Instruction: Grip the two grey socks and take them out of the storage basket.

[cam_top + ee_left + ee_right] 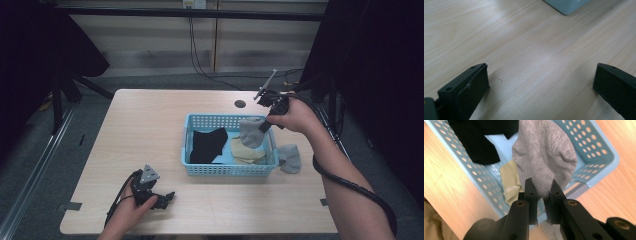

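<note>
A grey sock [251, 132] [545, 157] hangs over the right end of the light blue basket [200, 168] [481, 177], pinched at its top by my right gripper [265, 126] [541, 191], which is shut on it. Inside the basket lie a black sock [206, 145] [477, 137] and a beige sock [246, 151] [510, 182]. A second grey sock [290, 158] rests on the table just right of the basket. My left gripper [167, 197] [541, 80] sits low on the table near the front left, jaws wide open with only bare wood between them.
The wooden table [150, 120] has a dark round hole [240, 104] behind the basket. A corner of the basket [569, 5] shows at the top of the left gripper view. Black cables trail from both grippers.
</note>
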`<state>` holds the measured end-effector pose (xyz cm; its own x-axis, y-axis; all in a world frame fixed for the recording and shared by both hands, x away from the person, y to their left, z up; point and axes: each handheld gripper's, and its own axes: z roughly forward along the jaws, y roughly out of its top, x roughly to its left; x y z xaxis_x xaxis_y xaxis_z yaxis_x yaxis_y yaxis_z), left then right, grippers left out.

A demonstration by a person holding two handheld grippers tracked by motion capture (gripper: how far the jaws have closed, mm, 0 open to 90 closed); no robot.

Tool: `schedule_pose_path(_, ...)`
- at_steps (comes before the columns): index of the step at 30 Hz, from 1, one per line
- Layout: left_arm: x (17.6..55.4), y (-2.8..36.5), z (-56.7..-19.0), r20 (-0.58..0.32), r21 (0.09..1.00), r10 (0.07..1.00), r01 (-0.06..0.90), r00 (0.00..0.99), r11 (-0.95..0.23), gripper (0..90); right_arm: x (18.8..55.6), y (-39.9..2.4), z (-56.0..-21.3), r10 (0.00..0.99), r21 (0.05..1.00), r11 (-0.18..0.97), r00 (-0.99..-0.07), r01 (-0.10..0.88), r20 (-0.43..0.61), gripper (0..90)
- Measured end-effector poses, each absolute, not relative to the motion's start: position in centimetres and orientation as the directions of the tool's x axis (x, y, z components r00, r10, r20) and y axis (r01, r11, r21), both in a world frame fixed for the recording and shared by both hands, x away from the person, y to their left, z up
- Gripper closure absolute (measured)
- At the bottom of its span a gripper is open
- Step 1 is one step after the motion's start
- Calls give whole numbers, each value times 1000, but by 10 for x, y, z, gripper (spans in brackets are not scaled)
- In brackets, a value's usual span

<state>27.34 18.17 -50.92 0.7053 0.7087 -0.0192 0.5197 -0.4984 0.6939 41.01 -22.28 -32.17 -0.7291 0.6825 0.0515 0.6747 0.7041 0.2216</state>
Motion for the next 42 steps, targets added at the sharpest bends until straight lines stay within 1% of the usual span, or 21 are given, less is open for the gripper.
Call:
schedule_pose_path(11, 274, 182, -509, -21, 695, 708, 519, 706, -497, 0, 406, -246, -302, 718, 238, 668, -695, 705, 44, 813)
schedule_pose_path(15, 274, 182, -509, -21, 695, 708, 519, 706, -497, 0, 405, -255, -301, 732, 245, 650, -679, 719, 50, 813)
schedule_pose_path(24, 274, 182, -509, -21, 695, 708, 519, 706, -497, 0, 403, -268, -295, 744, 243, 643, -668, 726, 27, 813)
schedule_pose_path(33, 274, 182, -509, -21, 695, 708, 519, 706, -497, 0, 399, -288, -292, 761, 264, 619, -648, 739, 29, 813)
schedule_pose_path(42, 274, 182, -509, -21, 695, 708, 519, 706, -497, 0, 395, -310, -286, 785, 264, 593, -619, 761, 22, 812)
